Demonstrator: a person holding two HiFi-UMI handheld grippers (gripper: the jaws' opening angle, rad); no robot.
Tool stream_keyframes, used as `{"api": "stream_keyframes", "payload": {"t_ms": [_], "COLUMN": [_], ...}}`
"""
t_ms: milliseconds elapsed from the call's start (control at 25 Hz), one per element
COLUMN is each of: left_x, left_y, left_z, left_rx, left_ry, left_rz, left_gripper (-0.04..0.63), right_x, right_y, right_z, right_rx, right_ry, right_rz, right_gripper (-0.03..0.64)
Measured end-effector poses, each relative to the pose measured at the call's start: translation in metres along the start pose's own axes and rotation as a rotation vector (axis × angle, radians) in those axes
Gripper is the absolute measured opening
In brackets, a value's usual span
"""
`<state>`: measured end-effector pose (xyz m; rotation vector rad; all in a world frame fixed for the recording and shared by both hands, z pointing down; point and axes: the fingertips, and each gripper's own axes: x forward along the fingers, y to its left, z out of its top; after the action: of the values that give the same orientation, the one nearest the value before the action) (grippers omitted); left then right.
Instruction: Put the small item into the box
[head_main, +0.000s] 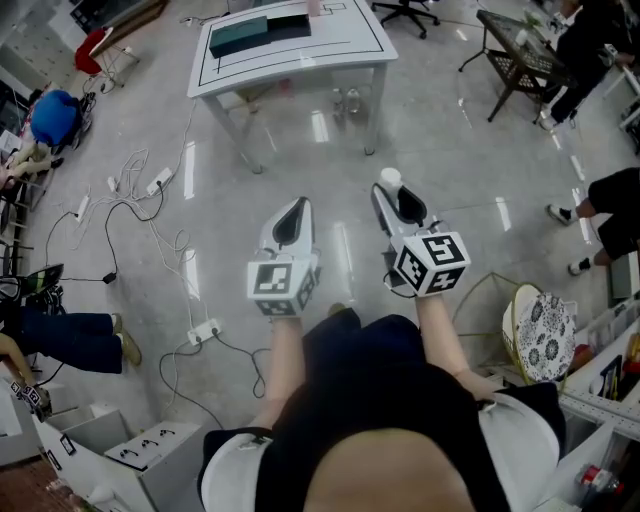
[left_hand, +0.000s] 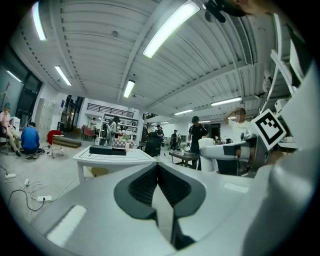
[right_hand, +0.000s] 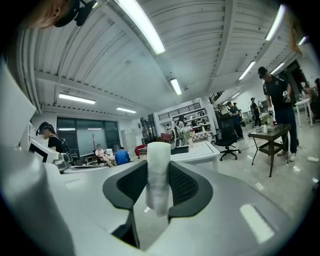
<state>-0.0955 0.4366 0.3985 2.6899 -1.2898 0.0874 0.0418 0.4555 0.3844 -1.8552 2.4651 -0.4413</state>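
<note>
Right gripper (head_main: 390, 193) clamped on a small white cylinder (right_hand: 158, 175), left gripper (head_main: 297, 210) pinched shut on nothing, dark box (head_main: 260, 33) near the left edge of the white tabletop (head_main: 330, 58), well apart from both.

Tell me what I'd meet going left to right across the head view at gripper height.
power strip → left gripper → right gripper, jaws on a white roll → bystander's legs
</note>
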Motion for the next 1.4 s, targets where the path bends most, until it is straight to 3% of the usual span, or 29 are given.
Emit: {"api": "stream_keyframes", "payload": {"t_ms": [800,1000,1400], "left_x": [-0.008,-0.004,0.041], "left_y": [0.013,0.017,0.042], "left_z": [-0.012,-0.008,0.0], "left_rx": [0.004,-0.026,-0.01], "left_ry": [0.022,0.016,0.023], "left_rz": [-0.032,-0.043,-0.035], "left_gripper": [0.011,0.009,0.009], "right_x": [0.001,0.01,0.057], "right_y": [0.014,0.011,-0.008], "right_z": [-0.023,-0.022,-0.007], "right_rx": [0.052,0.081,0.084], "right_ry": [0.021,0.015,0.023], "right_rz": [-0.036,-0.029,-0.02], "right_gripper": [0.129,0.127,0.127]}}
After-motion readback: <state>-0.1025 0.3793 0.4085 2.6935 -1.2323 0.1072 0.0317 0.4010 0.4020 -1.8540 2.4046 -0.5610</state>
